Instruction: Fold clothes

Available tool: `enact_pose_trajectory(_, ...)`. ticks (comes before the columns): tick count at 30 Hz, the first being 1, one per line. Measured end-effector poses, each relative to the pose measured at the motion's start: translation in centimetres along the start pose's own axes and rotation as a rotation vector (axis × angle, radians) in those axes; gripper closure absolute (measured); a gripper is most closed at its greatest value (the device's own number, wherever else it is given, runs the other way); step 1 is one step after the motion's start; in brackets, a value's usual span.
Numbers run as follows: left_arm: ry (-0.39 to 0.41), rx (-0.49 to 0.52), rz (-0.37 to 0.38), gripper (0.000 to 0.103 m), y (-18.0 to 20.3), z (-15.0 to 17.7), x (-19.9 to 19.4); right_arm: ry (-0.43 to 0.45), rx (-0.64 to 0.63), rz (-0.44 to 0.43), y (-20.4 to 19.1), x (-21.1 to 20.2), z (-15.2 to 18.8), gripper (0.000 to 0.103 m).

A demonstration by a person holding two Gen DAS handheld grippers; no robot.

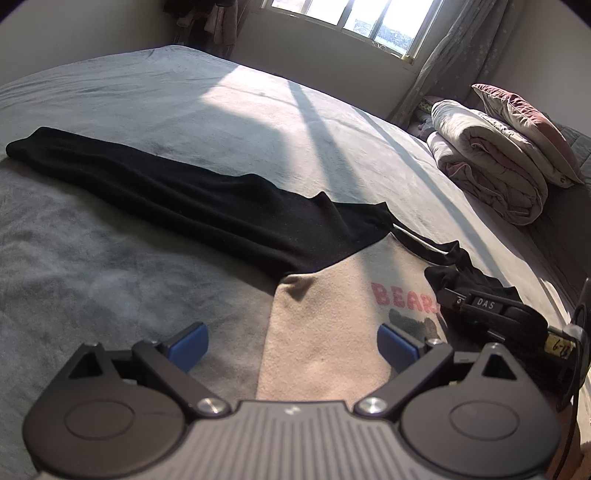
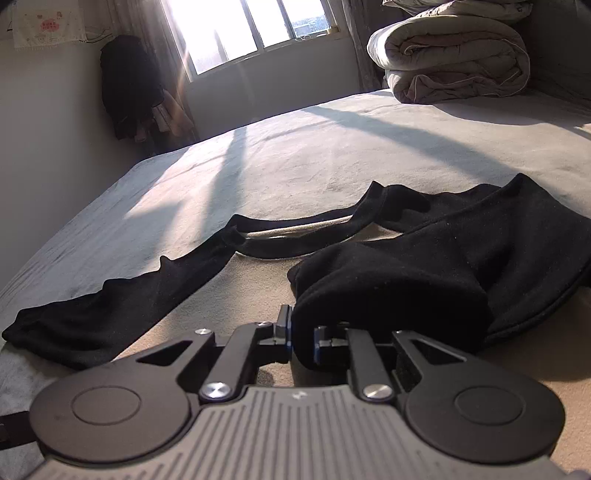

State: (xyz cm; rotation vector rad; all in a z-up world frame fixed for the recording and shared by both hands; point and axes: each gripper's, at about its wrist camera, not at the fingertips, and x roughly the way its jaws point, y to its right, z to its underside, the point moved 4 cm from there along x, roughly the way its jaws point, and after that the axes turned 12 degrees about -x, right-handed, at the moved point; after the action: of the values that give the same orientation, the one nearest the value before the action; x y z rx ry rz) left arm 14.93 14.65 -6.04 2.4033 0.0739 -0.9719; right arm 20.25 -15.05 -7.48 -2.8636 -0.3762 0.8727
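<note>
Grey bed (image 1: 110, 110), sunlit under window (image 1: 354, 18). Beige-and-black sweatshirt (image 1: 332, 325) spread flat, sleeve (image 1: 147, 181) outstretched. Left gripper (image 1: 291, 347) spread; right gripper (image 2: 301, 341) pinching black cuff (image 2: 388, 295).

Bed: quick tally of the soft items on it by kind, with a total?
Garment, beige body with black sleeves: 1
Folded quilt: 1
Pillow: 1
Total: 3
The right gripper pinches a black sleeve; the left gripper is open.
</note>
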Motion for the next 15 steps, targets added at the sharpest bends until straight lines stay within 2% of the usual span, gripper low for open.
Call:
enact_pose_trajectory(1, -0.008, -0.001, 0.003, 0.005, 0.0, 0.1, 0.1, -0.005, 0.049, -0.020, 0.3, -0.1, -0.1, 0.082)
enact_pose_trajectory(3, -0.014, 0.005, 0.001, 0.005, -0.1, 0.1, 0.1, 0.001, 0.150, -0.055, 1.0, -0.3, -0.5, 0.063)
enact_pose_trajectory(4, -0.010, 0.008, 0.001, 0.005, -0.1, 0.0, 0.0, 0.017, 0.197, -0.067, 1.4, -0.3, -0.6, 0.051)
enact_pose_trajectory(5, -0.006, 0.010, 0.001, 0.005, -0.2, -0.1, -0.2, 0.032, 0.243, -0.078, 1.7, -0.4, -0.8, 0.048)
enact_pose_trajectory(9, 0.020, 0.016, -0.003, 0.005, -0.3, -0.4, -0.4, 0.097, 0.316, -0.078, 2.6, -0.1, -1.2, 0.048)
enact_pose_trajectory(11, 0.014, 0.043, -0.006, 0.005, -0.3, -0.2, -0.3, 0.123, 0.355, -0.106, 3.2, -0.1, -0.8, 0.047)
enact_pose_trajectory(15, 0.033, 0.126, -0.030, 0.005, 0.4, -0.2, 0.1, 0.105, 0.446, -0.176, 4.3, -0.1, -0.6, 0.044)
